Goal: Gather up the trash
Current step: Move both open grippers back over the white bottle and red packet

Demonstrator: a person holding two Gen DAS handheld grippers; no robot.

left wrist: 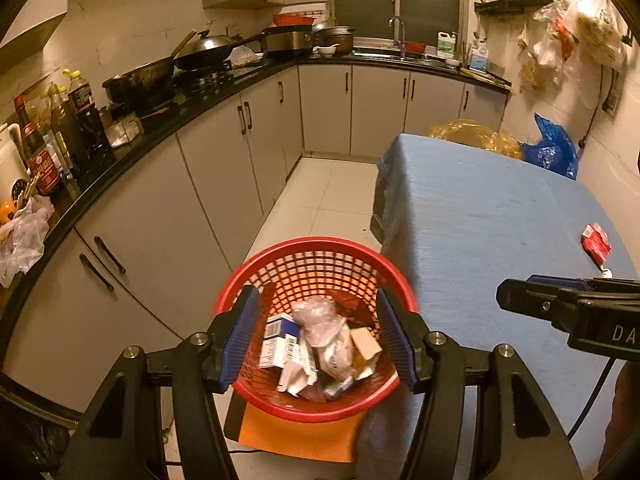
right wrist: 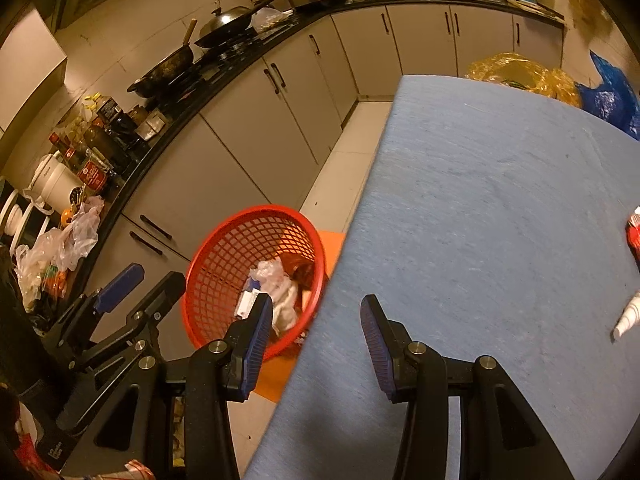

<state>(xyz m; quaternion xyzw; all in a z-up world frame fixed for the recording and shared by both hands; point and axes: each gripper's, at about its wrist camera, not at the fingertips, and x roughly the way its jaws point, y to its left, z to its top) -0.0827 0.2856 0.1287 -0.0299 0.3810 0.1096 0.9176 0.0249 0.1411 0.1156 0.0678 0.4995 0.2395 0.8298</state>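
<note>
A red mesh basket [left wrist: 312, 242] stands on the floor beside the blue-covered table [left wrist: 480, 220]. It holds a blue-and-white box [left wrist: 280, 338], crumpled plastic [left wrist: 320, 316] and other scraps. My left gripper [left wrist: 316, 300] hovers open above the basket, with nothing between its fingers. My right gripper [right wrist: 316, 340] is open and empty over the table's near left edge [right wrist: 480, 200]. On the table's right side lie a red packet [left wrist: 596, 242] and a white tube [right wrist: 630, 316]. The basket [right wrist: 248, 212] also shows in the right wrist view, with the left gripper [right wrist: 152, 280] beside it.
A black L-shaped counter [left wrist: 192, 108] carries woks, pots and bottles above grey cabinets [left wrist: 168, 216]. An orange pad [left wrist: 296, 436] lies under the basket. Yellow [left wrist: 472, 132] and blue bags [left wrist: 552, 148] sit at the table's far end. Plastic bags hang on the right wall [left wrist: 580, 32].
</note>
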